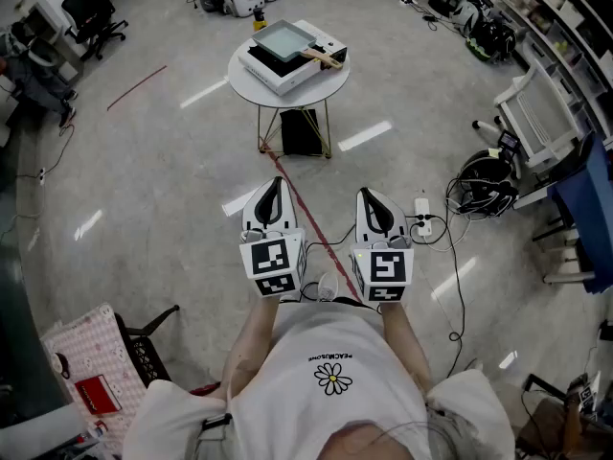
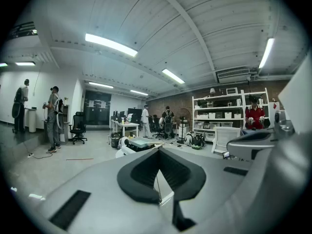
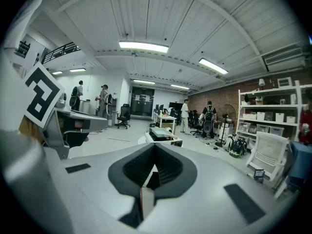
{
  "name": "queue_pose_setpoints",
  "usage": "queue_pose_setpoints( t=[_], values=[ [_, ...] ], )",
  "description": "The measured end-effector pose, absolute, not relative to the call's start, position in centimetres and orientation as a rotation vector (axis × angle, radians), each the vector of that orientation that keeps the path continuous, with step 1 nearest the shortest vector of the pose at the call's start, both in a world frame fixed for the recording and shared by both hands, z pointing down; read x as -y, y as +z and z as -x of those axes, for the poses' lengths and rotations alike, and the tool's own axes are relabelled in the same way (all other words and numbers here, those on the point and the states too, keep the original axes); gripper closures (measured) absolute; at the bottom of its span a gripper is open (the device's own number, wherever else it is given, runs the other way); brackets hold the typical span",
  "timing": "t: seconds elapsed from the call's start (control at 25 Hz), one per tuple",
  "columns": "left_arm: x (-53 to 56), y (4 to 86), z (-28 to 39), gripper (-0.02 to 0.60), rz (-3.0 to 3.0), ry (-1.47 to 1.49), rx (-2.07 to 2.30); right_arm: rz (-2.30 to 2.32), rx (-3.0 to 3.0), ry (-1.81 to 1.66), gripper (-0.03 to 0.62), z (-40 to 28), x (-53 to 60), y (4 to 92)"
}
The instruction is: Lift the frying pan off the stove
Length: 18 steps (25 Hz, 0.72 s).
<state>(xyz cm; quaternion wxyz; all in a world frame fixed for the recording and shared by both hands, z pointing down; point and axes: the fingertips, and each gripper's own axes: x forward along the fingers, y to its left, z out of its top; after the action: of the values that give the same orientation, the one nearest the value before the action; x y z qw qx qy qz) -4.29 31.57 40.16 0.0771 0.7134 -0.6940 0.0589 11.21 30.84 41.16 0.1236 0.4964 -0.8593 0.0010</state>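
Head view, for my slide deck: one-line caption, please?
Left hand-held gripper and right hand-held gripper, both shut, face the frying pan on its stove.

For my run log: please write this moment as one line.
phase: pre-approach | left claw: shut, empty | right claw: shut, empty | frying pan: on stove, untouched

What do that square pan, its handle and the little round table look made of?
Square grey pan: probably coated metal, dull sheen. Its tan handle: likely wood, by colour. Round white table: smooth top, material unclear; thin wiry legs suggest metal.
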Motion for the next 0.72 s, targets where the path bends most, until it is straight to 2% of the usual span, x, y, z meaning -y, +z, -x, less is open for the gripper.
queue_pose_setpoints(
  t=[0.72],
  values=[
    [-30.2, 41.3, 1.7, 0.583, -2.087, 0.181, 2.087, -1.426, 2.574, 0.145, 0.592, -13.7, -28.5, 43.1]
  ],
)
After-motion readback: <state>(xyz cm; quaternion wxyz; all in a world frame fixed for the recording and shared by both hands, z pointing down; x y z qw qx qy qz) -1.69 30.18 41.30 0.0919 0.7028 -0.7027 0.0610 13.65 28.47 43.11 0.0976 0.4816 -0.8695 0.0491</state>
